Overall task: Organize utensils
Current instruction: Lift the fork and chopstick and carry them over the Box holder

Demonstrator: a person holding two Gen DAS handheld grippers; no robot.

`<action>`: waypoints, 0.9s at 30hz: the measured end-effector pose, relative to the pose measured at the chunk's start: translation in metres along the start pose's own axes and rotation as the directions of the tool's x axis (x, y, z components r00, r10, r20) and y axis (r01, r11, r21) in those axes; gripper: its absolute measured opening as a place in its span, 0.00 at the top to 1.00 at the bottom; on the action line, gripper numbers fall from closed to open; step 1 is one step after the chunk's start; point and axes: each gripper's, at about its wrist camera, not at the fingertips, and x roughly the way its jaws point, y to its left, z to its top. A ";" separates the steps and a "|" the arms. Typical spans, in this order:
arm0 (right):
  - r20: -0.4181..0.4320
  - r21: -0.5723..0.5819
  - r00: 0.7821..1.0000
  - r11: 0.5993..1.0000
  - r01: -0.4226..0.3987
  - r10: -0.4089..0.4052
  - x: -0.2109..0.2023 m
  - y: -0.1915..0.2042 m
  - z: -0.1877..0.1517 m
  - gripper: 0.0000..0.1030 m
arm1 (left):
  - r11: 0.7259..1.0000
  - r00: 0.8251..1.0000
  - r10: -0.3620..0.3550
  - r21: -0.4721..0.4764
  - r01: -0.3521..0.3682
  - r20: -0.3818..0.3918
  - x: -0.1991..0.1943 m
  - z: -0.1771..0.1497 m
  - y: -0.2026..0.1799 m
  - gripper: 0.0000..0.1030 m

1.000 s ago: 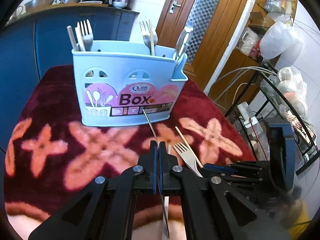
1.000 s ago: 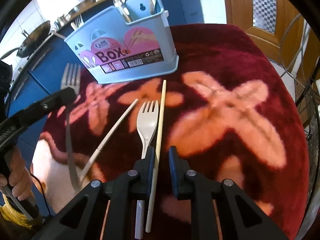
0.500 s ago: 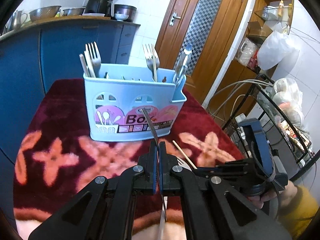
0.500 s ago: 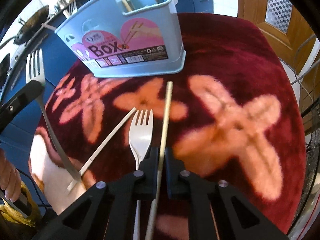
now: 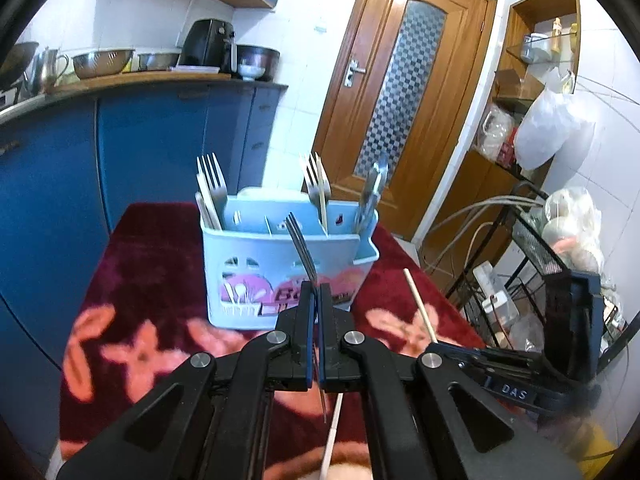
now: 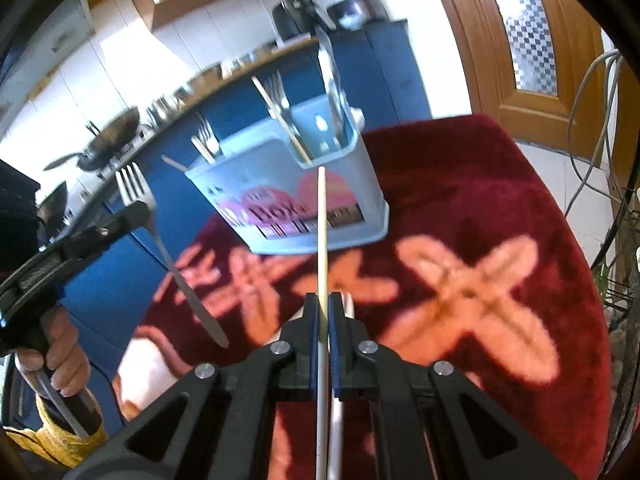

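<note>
A light blue utensil box [image 5: 288,268] with "Box" on its label stands on the red flowered cloth [image 5: 152,280]; it also shows in the right wrist view [image 6: 296,196]. It holds forks, chopsticks and a spoon. My left gripper [image 5: 315,300] is shut on a metal fork [image 5: 302,250], tines up, lifted in front of the box. The fork also shows at the left of the right wrist view [image 6: 138,196]. My right gripper [image 6: 323,308] is shut on a pale chopstick [image 6: 322,232], lifted and pointing at the box. A white plastic fork lies under the right gripper, mostly hidden.
A second chopstick [image 5: 332,436] lies on the cloth below my left gripper. Blue kitchen cabinets [image 5: 152,140] with bowls and an air fryer stand behind the table. A wooden door [image 5: 400,92] and a wire rack [image 5: 560,264] are to the right.
Both grippers have risen off the cloth. The left one lifted the metal fork up before the box. The right one closed on the chopstick and raised it.
</note>
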 end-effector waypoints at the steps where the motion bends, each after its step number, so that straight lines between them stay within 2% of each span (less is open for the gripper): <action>1: 0.018 -0.001 1.000 1.000 -0.001 0.001 -0.004 0.001 0.001 0.94 | 1.000 1.000 0.002 0.004 -0.002 0.008 -0.002 0.004 0.000 1.00; 4: 0.055 -0.005 0.998 1.000 -0.004 0.004 -0.014 0.003 0.003 0.94 | 1.000 1.000 0.005 0.016 -0.006 0.030 -0.009 0.015 -0.001 1.00; 15: 0.093 0.007 0.995 0.999 -0.036 0.035 -0.016 0.010 0.003 0.94 | 0.996 0.989 0.052 0.061 -0.061 0.141 -0.027 0.060 -0.009 1.00; 18: 0.103 0.003 0.994 0.999 -0.033 0.032 -0.017 0.011 0.002 0.94 | 0.995 0.981 0.072 0.061 -0.084 0.178 -0.031 0.078 -0.009 1.00; 23: 0.137 -0.014 0.990 0.999 -0.034 0.036 -0.020 0.013 0.004 0.94 | 0.986 0.959 0.128 0.073 -0.151 0.253 -0.031 0.105 -0.007 1.00; 27: 0.161 -0.026 0.986 0.999 -0.036 0.040 -0.019 0.015 0.011 0.94 | 0.978 0.945 0.178 0.061 -0.201 0.274 -0.018 0.117 0.001 1.00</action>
